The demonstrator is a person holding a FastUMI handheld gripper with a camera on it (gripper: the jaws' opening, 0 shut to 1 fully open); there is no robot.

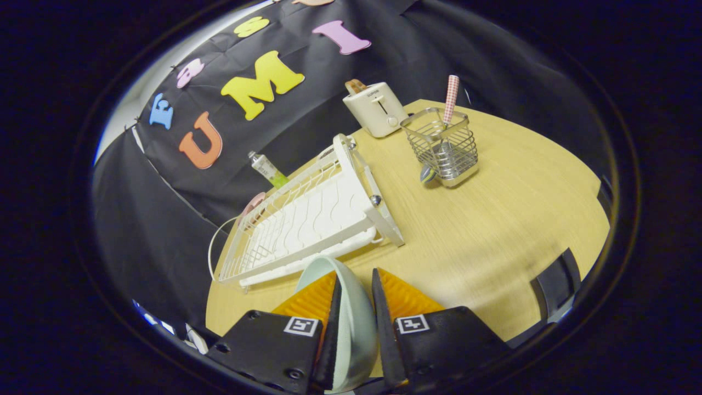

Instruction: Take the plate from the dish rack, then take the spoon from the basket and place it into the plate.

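The pale mint-green round plate (351,323) stands on edge between the gripper (355,285) jaws, which are clamped on its rim. Just beyond it lies the white wire dish rack (312,219) on the light wooden tabletop (493,236). Farther off, the spoon with a pink checked handle (451,99) stands in the silver wire basket (444,145), beside a cream toaster (375,108).

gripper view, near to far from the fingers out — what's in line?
gripper with the plate held edge-on between its fingers → dish rack just ahead → basket with the spoon standing in it → toaster → booth wall behind.
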